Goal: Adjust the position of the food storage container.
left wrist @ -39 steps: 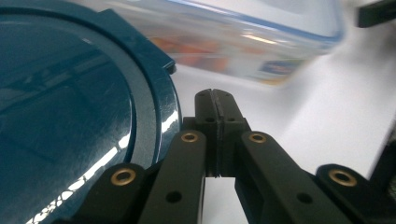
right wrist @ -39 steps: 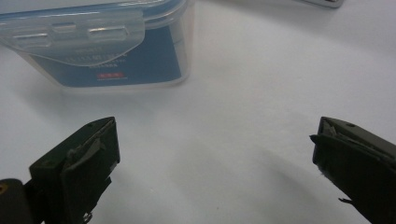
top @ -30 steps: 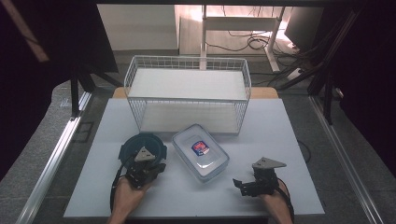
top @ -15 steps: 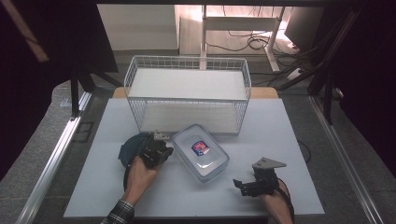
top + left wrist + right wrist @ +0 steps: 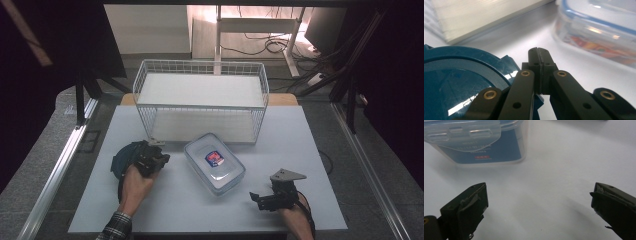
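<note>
I see the clear rectangular plastic container (image 5: 214, 162) with its blue-sealed lid lying mid-surface before the white wire basket (image 5: 200, 102). My left gripper (image 5: 150, 159), jaws pressed together, sits over the dark blue round lid (image 5: 456, 80); my right gripper (image 5: 272, 196) gapes wide. Approaching with the left jaws pressed together could shove the container.

a white table (image 5: 310, 150) stands on a grey floor (image 5: 45, 165), with metal rails (image 5: 57, 165) running along both its sides. beyond it, a white desk frame (image 5: 260, 25) stands in warm light, with black cables (image 5: 270, 47) lying on the floor beneath it. the room's left and right edges are dark.
</note>
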Available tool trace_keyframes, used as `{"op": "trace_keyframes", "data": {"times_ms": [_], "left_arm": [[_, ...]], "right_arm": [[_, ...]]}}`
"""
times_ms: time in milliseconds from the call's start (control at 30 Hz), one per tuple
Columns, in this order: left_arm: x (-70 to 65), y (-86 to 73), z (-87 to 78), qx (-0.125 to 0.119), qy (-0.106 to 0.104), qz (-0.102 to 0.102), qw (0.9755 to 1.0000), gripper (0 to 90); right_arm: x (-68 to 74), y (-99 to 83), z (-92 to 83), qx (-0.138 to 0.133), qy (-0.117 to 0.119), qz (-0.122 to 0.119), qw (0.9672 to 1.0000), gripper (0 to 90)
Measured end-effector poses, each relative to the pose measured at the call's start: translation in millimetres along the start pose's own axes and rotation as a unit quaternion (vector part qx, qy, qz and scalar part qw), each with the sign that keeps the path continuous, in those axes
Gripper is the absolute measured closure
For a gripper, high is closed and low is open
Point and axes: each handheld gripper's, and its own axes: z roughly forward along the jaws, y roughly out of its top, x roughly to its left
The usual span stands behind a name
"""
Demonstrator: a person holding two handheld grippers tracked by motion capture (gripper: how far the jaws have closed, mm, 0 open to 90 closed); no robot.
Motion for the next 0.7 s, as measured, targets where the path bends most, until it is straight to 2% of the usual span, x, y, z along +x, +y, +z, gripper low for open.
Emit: {"op": "trace_keyframes", "data": {"times_ms": [100, 200, 300, 400, 467, 533, 600, 700], "left_arm": [[9.8, -5.3, -4.0, -0.004, 0.005, -0.010, 0.9999, 90.0], [23.0, -11.5, -8.8, -0.009, 0.013, -0.032, 0.9994, 90.0], [30.4, -13.6, -11.2, -0.008, 0.018, -0.050, 0.9986, 90.0], [23.8, -9.5, -9.3, -0.003, 0.047, -0.036, 0.9982, 90.0], [19.4, -4.0, -8.8, -0.025, 0.021, -0.035, 0.9988, 90.0], [14.0, 4.6, -7.0, -0.043, 0.006, -0.031, 0.9986, 90.0], [11.0, 14.8, -2.6, -0.053, -0.010, -0.032, 0.9980, 90.0], [7.8, 28.9, 8.9, -0.059, -0.024, -0.031, 0.9975, 90.0]], "right_arm": [[0.4, 0.0, 0.2, -0.001, 0.000, 0.000, 1.0000, 0.6], [-0.2, -0.1, -0.2, -0.001, -0.001, 0.001, 1.0000, 0.6], [0.0, 0.0, -0.5, -0.006, -0.002, 0.007, 1.0000, 0.6], [0.8, 1.0, -0.4, -0.012, -0.002, 0.010, 0.9999, 0.5], [2.5, 1.9, 0.5, -0.014, -0.009, 0.011, 0.9998, 0.3], [5.0, 3.5, 0.4, -0.019, -0.016, 0.009, 0.9997, 0.1], [6.8, 4.7, 0.3, -0.024, -0.015, 0.007, 0.9996, 0.1], [10.0, 5.9, 0.5, -0.024, -0.019, 0.004, 0.9995, 0.1]]}}
